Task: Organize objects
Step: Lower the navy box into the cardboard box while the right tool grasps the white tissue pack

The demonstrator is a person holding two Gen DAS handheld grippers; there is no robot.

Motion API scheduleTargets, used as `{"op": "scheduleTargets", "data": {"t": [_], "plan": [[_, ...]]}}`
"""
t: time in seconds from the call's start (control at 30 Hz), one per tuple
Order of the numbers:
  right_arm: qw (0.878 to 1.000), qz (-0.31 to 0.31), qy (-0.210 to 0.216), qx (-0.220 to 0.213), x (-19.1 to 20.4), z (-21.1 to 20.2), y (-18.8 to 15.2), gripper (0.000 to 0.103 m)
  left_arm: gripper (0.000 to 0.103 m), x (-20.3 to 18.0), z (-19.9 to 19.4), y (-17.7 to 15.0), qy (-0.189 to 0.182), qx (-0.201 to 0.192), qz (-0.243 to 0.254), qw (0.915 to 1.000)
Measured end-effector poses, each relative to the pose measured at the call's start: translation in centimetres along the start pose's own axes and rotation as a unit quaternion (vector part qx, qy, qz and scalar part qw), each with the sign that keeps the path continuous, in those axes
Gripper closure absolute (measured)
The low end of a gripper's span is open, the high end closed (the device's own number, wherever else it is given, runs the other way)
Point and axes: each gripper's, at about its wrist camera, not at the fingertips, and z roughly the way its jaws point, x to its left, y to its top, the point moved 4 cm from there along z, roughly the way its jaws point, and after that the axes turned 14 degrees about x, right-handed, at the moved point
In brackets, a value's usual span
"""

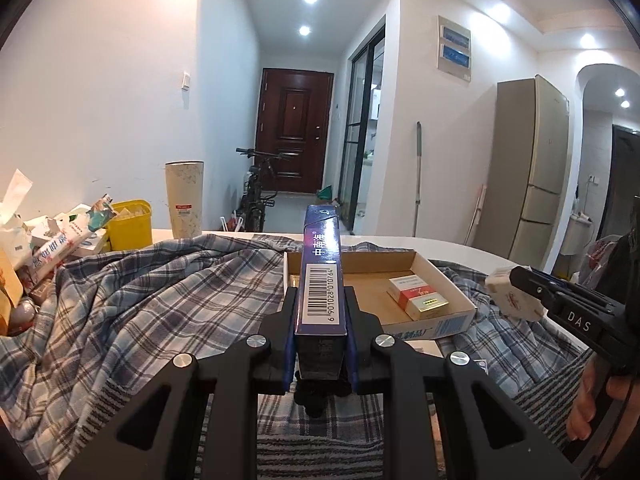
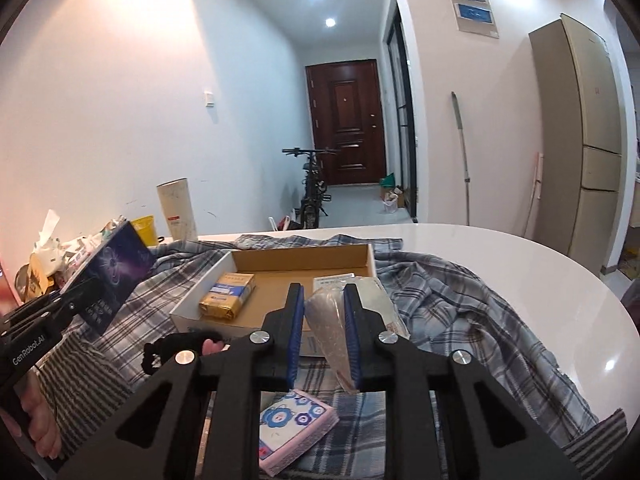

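L tongs (image 1: pixel 320 312) clamped tight on a long dark-blue carton (image 1: pixel 322 276), barcode side up, held lengthwise and sticking out fwd over the cardboard tray (image 1: pixel 452 280). R tongs (image 2: pixel 323 320) closed on a small clear-wrapped packet (image 2: pixel 332 328), brownish w/ pale backing, pinched between the blue pads; in left wrist view it shows as a pale lump (image 1: pixel 514 294) at the tong tips, right of the tray, raised off the cloth. Tray sits on a plaid shirt (image 2: pixel 460 292) spread over the white desk (image 2: pixel 520 256); inside it a gold/blue pack (image 2: pixel 228 294) on one side, a red/white pack (image 1: pixel 418 294) on the other, plus a flat sachet (image 2: pixel 334 278) near the far wall. Pink tissue pack w/ blue flowers (image 2: pixel 296 428) lies on the cloth below the R tongs, outside the tray. Clutter pile (image 1: pixel 48 240), yellow tub (image 1: pixel 130 224) and tall pale cup (image 1: pixel 185 198) at desk's far left.
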Motion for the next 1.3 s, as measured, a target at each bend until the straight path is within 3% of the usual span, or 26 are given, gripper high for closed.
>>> {"op": "scheduleTargets", "data": {"t": [0.13,0.27,0.57,0.87,1.13,1.3], "plan": [[1.0,0.0,0.026,0.011,-0.5,-0.8,2.0,0.084,0.082,-0.7,-0.5,2.1,0.004,0.012,0.016,0.9998],[1.0,-0.022,0.022,0.003,-0.2,-1.1,5.3,0.084,0.082,-0.9,0.5,4.9,-0.01,0.038,0.014,0.9991],[0.999,0.01,0.032,0.011,0.1,3.0,11.7,0.084,0.082,-1.8,8.2,8.4,-0.046,0.121,-0.062,0.9897],[0.999,0.026,0.024,0.039,-1.1,8.1,8.9,0.084,0.082,-4.5,15.2,5.8,-0.062,0.207,-0.067,0.9742],[0.997,0.045,0.023,0.055,-3.1,9.3,8.3,0.084,0.082,-5.9,17.3,5.1,-0.085,0.223,-0.08,0.9678],[0.997,0.048,0.025,0.054,-3.1,9.2,8.3,0.084,0.082,-5.9,18.2,4.3,-0.078,0.237,-0.077,0.9652]]}}
